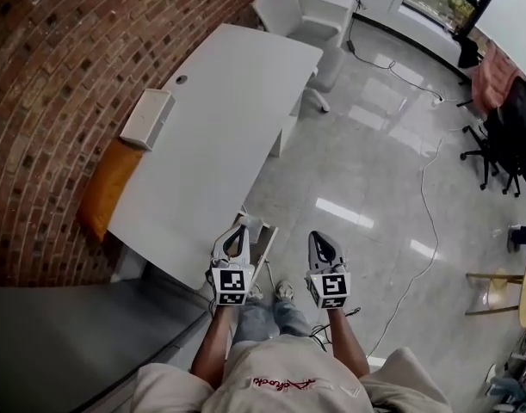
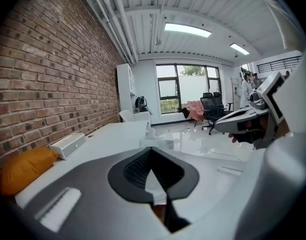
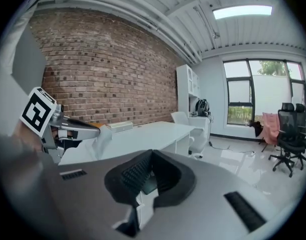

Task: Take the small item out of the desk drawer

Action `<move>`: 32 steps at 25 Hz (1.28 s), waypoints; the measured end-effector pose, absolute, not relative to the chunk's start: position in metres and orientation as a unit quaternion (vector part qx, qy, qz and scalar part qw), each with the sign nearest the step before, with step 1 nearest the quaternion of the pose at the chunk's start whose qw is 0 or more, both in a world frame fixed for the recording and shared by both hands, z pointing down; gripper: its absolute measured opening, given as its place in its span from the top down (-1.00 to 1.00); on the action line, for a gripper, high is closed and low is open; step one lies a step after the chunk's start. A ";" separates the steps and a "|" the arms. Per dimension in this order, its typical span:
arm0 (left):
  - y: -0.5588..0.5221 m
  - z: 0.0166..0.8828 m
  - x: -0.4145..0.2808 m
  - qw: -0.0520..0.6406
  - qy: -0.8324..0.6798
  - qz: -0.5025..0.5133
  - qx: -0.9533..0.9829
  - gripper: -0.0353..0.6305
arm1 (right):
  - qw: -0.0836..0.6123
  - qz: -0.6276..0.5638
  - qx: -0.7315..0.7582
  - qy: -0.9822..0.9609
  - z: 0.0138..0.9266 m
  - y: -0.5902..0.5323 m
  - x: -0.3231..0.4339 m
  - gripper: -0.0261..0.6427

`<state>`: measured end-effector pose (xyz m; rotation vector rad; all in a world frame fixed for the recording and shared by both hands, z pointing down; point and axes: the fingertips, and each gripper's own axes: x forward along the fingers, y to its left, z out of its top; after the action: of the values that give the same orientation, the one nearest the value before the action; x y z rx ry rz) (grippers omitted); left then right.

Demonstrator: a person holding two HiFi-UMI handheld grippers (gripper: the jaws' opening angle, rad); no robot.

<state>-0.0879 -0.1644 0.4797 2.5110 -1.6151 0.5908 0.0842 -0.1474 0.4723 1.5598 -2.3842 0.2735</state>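
**Head view.** A person is standing at the near corner of a long white table that is running along a brick wall, and is holding a gripper in each hand. The left gripper is hovering at the table's near corner. The right gripper is hanging just beside it, over the glossy floor. A white box is lying on the table's wall side. An orange cushion is sitting at the same edge, nearer the person than the box. A white chair is standing at the table's far end.

**Left gripper view.** The left gripper is pointing along the table top. Its jaws are lying closed against each other, with nothing between them. The white box and the orange cushion are showing at the left, and the right gripper is showing at the right.

**Right gripper view.** The right gripper is facing the table's far end. Its jaws are likewise meeting, and they are empty. The left gripper is showing at the left edge, and office chairs are standing by the window at the right.

The small item and its drawer cannot be made out in any of the three views.
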 end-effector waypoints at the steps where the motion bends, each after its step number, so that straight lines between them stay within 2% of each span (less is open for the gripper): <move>1: -0.166 0.474 -0.088 0.049 -0.530 0.190 0.825 0.87 | 0.136 0.090 0.542 -0.824 0.466 -0.150 0.084 0.89; 13: -0.181 0.419 -0.092 0.039 -0.532 0.157 0.831 0.87 | 0.101 0.035 0.564 -0.819 0.394 -0.177 0.094 0.89; 21: -0.196 0.371 -0.085 0.001 -0.537 0.129 0.834 0.87 | 0.082 0.006 0.579 -0.811 0.361 -0.181 0.113 0.89; 32: -0.202 0.352 -0.087 -0.010 -0.544 0.112 0.831 0.87 | 0.069 -0.029 0.586 -0.807 0.330 -0.192 0.121 0.89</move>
<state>-0.0873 -0.2018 0.3522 2.6285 -1.7219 0.3558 0.1205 -0.1916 0.3296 1.7651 -2.4296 -0.0872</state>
